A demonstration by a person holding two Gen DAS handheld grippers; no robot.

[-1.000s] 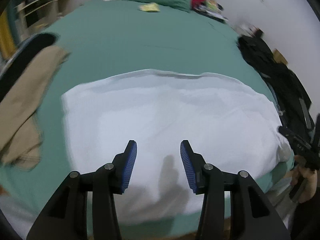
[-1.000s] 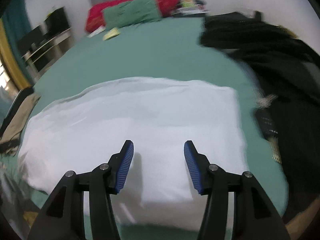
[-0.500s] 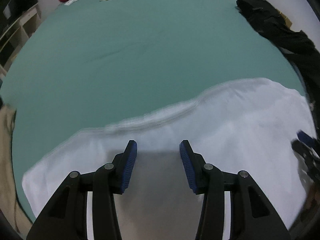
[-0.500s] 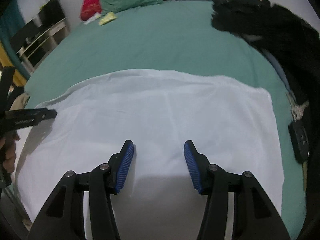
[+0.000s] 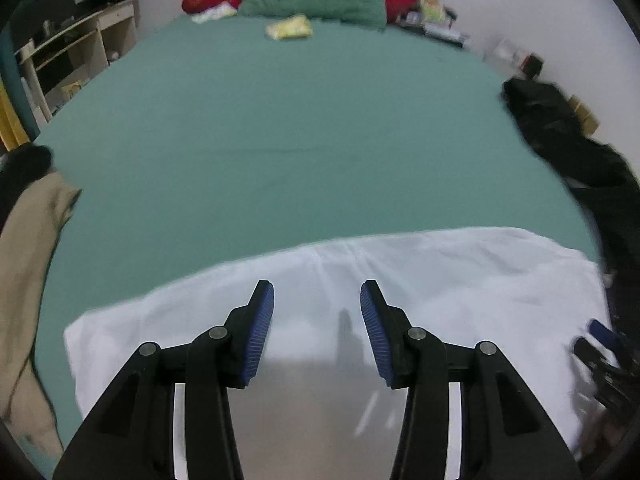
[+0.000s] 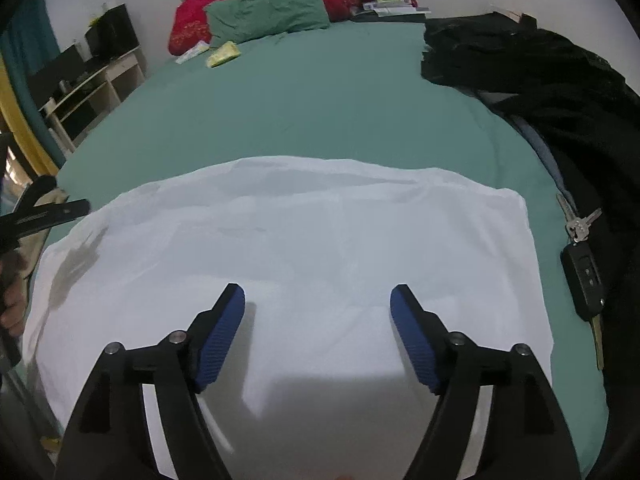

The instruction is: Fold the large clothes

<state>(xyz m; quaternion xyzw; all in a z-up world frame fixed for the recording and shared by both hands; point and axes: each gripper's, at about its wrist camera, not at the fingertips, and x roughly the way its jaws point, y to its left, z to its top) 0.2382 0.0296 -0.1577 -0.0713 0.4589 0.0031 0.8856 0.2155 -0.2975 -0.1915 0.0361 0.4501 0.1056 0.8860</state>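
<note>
The folded white garment [image 6: 296, 240] lies flat at the near edge of the bed [image 6: 312, 112]. The left gripper [image 5: 317, 312] hangs over it, jaws released and empty. The right gripper [image 6: 318, 312] has its jaws opening, nothing between them.

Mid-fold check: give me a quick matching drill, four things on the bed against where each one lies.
Things:
1. white cloth
2. car key
3. black clothes
4. yellow packet

Places:
A. far end, in front of the pillows
B. right side of the bed, far half
C. near edge, under both grippers
D. right of the white cloth, on the green sheet

Pairs: 1-C, 2-D, 3-B, 4-A
</note>
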